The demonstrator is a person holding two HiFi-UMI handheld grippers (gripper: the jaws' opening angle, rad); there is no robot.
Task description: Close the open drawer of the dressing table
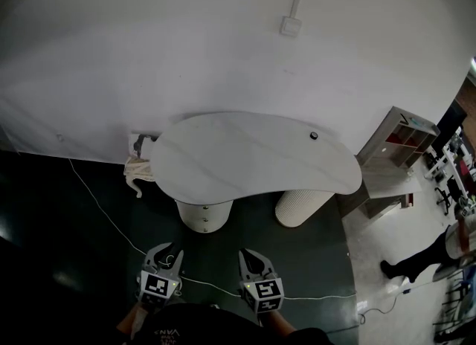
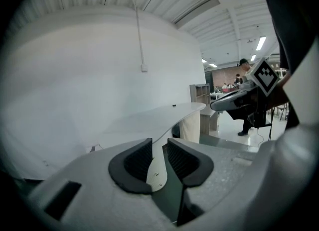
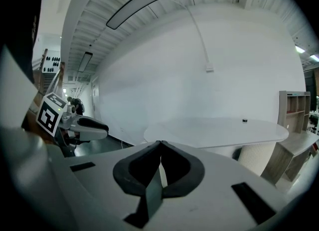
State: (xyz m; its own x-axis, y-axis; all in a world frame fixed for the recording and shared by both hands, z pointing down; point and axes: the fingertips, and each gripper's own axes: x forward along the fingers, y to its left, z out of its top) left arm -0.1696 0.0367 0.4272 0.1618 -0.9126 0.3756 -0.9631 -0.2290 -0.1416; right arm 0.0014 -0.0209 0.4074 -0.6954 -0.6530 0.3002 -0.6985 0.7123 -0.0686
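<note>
The dressing table (image 1: 253,158) has a white kidney-shaped top against the wall, on a smooth round pedestal (image 1: 204,215) and a ribbed one (image 1: 301,206). No open drawer shows in any view. Both grippers hover over the dark floor in front of it, well short of the table. My left gripper (image 1: 166,249) is open with nothing between its jaws; in the left gripper view (image 2: 159,145) the smooth pedestal (image 2: 157,170), with small knobs, shows through the gap. My right gripper (image 1: 251,256) is shut and empty, its fingertips meeting in the right gripper view (image 3: 160,144).
A small dark object (image 1: 314,136) lies on the tabletop. A white cable (image 1: 104,213) runs across the floor between me and the table. A beige cloth (image 1: 137,169) hangs at the table's left. A shelf unit (image 1: 401,139) stands on the right, and a person's leg (image 1: 416,262) beyond it.
</note>
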